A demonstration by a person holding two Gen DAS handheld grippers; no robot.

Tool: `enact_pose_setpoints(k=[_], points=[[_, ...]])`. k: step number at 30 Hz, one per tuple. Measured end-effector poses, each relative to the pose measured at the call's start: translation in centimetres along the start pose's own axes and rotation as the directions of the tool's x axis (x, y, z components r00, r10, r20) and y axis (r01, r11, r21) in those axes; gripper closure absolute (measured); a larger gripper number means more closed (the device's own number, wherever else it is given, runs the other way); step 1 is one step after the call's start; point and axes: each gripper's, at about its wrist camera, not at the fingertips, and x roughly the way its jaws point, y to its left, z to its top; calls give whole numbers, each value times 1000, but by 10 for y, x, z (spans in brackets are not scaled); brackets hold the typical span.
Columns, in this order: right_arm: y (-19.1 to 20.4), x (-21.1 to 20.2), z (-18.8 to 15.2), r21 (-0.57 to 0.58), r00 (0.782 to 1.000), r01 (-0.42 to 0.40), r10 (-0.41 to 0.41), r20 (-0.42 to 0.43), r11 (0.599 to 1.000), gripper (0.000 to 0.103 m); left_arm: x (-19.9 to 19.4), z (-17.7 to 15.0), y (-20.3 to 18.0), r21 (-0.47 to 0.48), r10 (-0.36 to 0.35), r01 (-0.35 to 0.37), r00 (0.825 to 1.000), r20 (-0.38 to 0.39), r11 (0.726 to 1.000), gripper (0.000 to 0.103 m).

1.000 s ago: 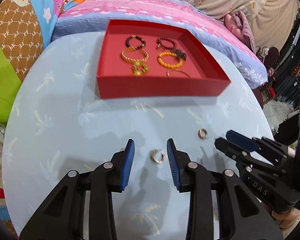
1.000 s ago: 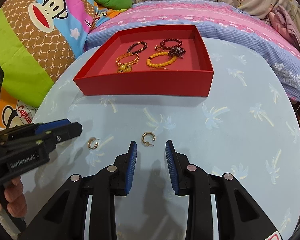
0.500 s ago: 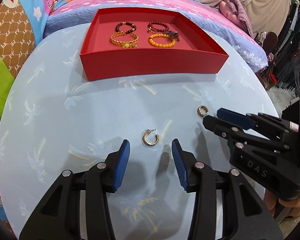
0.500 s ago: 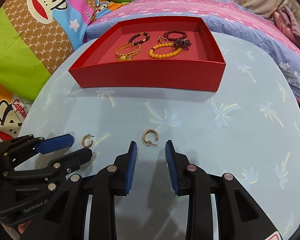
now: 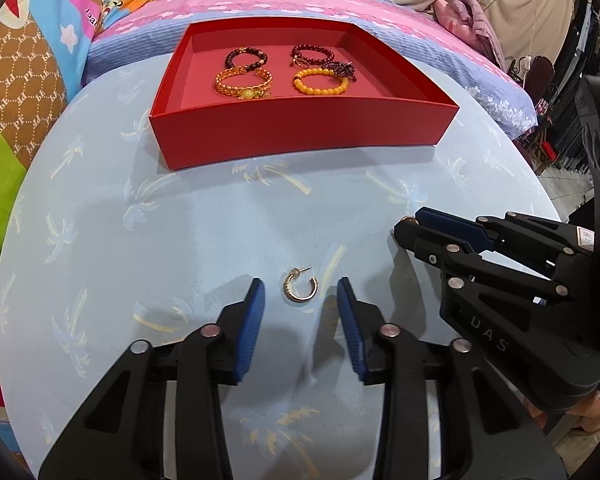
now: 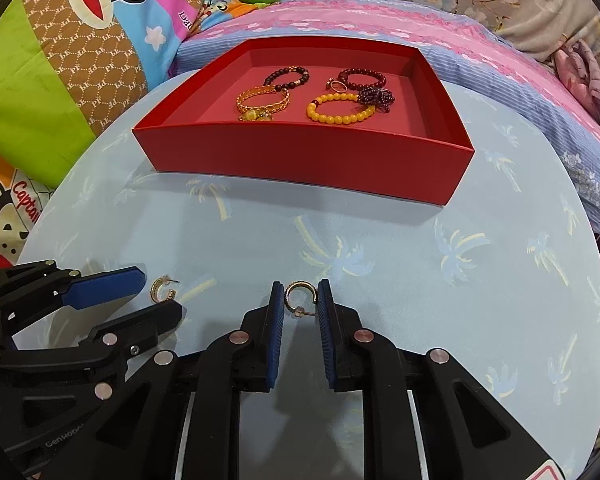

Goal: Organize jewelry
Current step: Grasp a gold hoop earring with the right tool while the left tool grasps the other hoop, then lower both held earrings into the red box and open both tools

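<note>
Two gold hoop earrings lie on the pale blue table. One earring [image 5: 300, 289] lies between the tips of my open left gripper [image 5: 300, 292]; it also shows in the right wrist view [image 6: 163, 289] beside the left gripper [image 6: 156, 292]. The other earring [image 6: 300, 297] sits between the pads of my right gripper [image 6: 300, 292], which has narrowed around it and touches or nearly touches it. The right gripper [image 5: 412, 228] in the left wrist view hides that earring. A red tray [image 5: 300, 136] at the far side holds several bracelets [image 5: 244, 82] and a ring [image 6: 338, 86].
The round table [image 6: 480, 280] has a palm-print cover. Behind it lie a pink and blue striped bedspread [image 6: 380, 20] and a cartoon-print cushion [image 6: 80, 40]. Dark furniture stands to the right in the left wrist view [image 5: 572, 120].
My right gripper moved forward over its earring and narrowed its jaws around it. My left gripper moved forward so its earring now lies between the fingertips.
</note>
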Motion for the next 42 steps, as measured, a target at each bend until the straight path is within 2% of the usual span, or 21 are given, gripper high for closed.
enact_pose_setpoints(k=[5, 13, 17, 24, 29, 35, 42], points=[[-2, -3, -2, 18, 1000, -12, 12, -3, 1000, 87, 1, 1, -1, -2, -31, 31, 1000, -7, 1000, 87], [-6, -14, -1, 47, 1000, -27, 26, 14, 999, 87, -2, 3, -2, -16, -63, 63, 998, -10, 998, 88], [-10, -26, 6, 63, 998, -42, 39, 43, 997, 87, -12, 9, -3, -23, -72, 73, 997, 13, 997, 88], [-27, -45, 46, 89, 992, -58, 48, 118, 994, 87, -30, 52, 6, -40, -69, 73, 993, 92, 997, 88], [-43, -40, 83, 103, 988, -44, 28, 154, 994, 87, -27, 94, 20, -51, -39, 46, 990, 137, 998, 88], [-53, -12, 115, 109, 990, -30, 15, 141, 994, 87, 3, 128, 35, -60, -12, 19, 993, 114, 998, 88], [-56, 24, 130, 109, 994, -18, 7, 106, 994, 87, 38, 143, 48, -68, 17, -12, 997, 76, 998, 87]])
